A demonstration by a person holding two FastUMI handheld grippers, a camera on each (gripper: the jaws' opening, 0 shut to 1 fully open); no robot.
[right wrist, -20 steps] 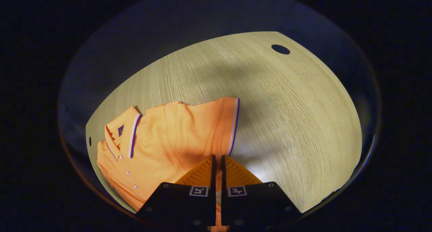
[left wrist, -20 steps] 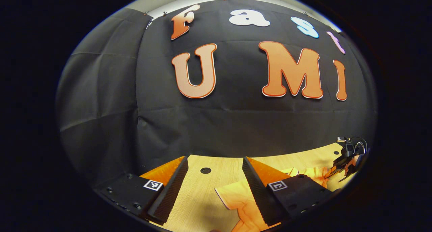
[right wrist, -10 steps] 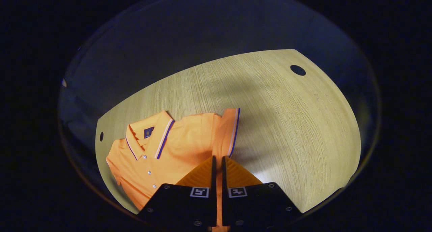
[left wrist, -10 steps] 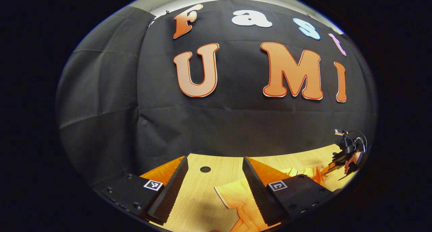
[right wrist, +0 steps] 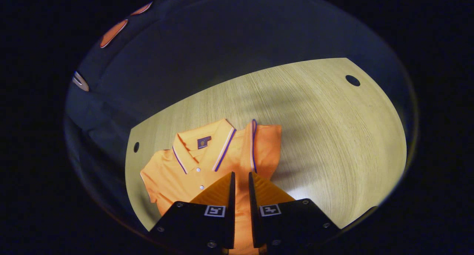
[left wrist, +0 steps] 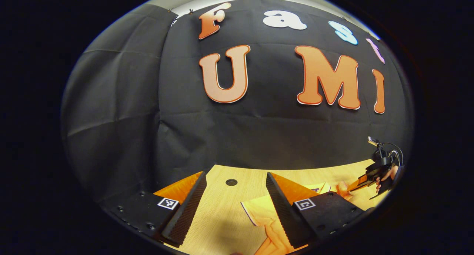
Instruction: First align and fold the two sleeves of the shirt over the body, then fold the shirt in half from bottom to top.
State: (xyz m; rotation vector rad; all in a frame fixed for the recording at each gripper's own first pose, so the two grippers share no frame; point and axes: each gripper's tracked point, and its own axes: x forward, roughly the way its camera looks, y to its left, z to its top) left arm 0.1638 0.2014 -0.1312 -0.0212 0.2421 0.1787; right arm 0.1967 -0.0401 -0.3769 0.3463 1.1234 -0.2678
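Shirt (right wrist: 207, 162) flat on table (right wrist: 333, 136), collar toward 11 o'clock, one sleeve (right wrist: 264, 147) folded over body. Right gripper (right wrist: 240, 179) jaws slightly parted over fabric; grip uncertain. Left gripper (left wrist: 235, 195) wide open, empty. Fabric judged light, limp; pinch cuff hem.

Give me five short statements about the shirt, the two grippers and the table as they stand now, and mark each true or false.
1. The left gripper has its fingers spread wide apart. True.
2. The left gripper grips the sleeve of the shirt. False: bare table lies between its fingers, and the sleeve lies by one finger.
3. The orange shirt lies with its collar and buttons facing up. True.
4. The right gripper is wide open above bare wood. False: its fingers stand close together with orange cloth in the narrow gap.
5. The table top has no holes. False: a round hole shows near its far corner.
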